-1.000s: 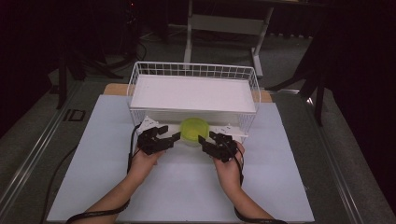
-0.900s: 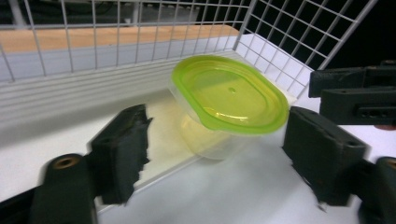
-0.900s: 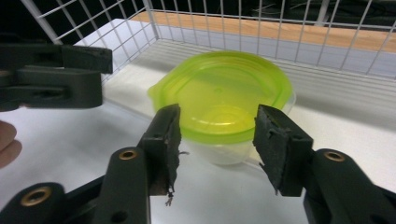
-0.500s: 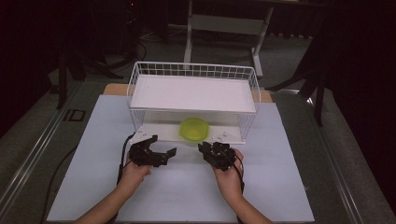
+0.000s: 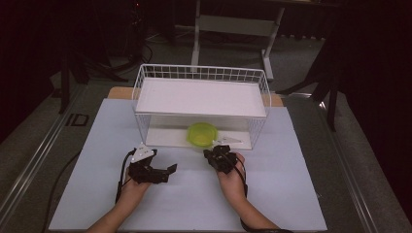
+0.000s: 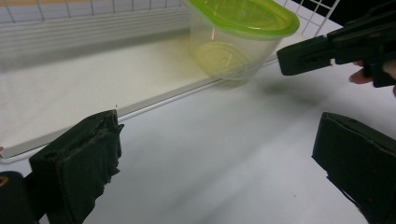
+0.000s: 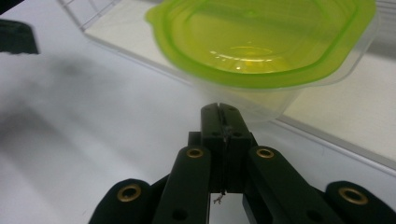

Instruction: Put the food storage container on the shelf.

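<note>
Fingers: left gripper (image 5: 163, 172) spread, empty; right gripper (image 5: 217, 156) pressed together, just closed, before green-lidded container (image 5: 202, 134), base half-hidden.

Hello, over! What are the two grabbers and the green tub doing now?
Left gripper open, empty. Right gripper shut, empty, just short of green-lidded tub. Tub sits at wire rack's lower front edge.

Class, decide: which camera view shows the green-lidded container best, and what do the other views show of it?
The left gripper view: the container shows its green lid and clear wall together, by the basket's open edge. The right gripper view shows it close but cropped, mostly lid. The high view shows a small green disc under the shelf.
</note>
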`<state>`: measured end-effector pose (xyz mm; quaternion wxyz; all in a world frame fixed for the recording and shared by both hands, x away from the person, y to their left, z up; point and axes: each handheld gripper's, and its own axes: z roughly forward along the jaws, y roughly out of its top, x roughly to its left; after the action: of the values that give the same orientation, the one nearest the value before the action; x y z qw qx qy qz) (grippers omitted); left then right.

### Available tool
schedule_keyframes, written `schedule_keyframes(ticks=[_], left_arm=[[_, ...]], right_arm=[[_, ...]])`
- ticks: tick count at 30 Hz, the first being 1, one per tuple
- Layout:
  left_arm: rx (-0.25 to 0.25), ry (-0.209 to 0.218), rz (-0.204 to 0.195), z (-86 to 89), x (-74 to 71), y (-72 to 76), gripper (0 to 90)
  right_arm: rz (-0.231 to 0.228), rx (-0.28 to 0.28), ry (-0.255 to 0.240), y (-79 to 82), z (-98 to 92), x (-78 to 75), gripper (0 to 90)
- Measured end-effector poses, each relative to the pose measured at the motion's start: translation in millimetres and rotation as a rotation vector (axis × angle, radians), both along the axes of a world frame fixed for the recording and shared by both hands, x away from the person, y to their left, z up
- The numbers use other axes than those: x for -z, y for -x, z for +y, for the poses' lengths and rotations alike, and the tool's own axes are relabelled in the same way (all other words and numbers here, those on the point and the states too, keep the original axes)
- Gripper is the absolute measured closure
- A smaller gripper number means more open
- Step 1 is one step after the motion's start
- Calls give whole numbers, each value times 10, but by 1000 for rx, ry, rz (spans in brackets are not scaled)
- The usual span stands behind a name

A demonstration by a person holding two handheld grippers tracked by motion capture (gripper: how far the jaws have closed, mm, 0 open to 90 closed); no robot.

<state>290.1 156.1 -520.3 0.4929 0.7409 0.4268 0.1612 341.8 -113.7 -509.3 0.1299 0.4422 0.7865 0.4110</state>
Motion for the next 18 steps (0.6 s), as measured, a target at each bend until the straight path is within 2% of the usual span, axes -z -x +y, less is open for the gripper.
schedule_keyframes(ticks=[6, 10, 14, 16, 18], left_arm=[[2, 25, -31, -5, -9, 14, 21], [7, 42, -32, -22, -20, 16, 21], [12, 15, -35, -44, -11, 22, 21], [21, 15, -34, -42, -2, 21, 20], [15, 6, -40, -43, -5, 22, 21]], right_arm=[[-10, 27, 8, -83, 31, 46, 899], [-13, 29, 9, -132, 76, 58, 898], [4, 46, -28, -171, 99, 71, 898], [-6, 44, -14, -180, 118, 68, 898], [-8, 50, -21, -199, 122, 63, 897]])
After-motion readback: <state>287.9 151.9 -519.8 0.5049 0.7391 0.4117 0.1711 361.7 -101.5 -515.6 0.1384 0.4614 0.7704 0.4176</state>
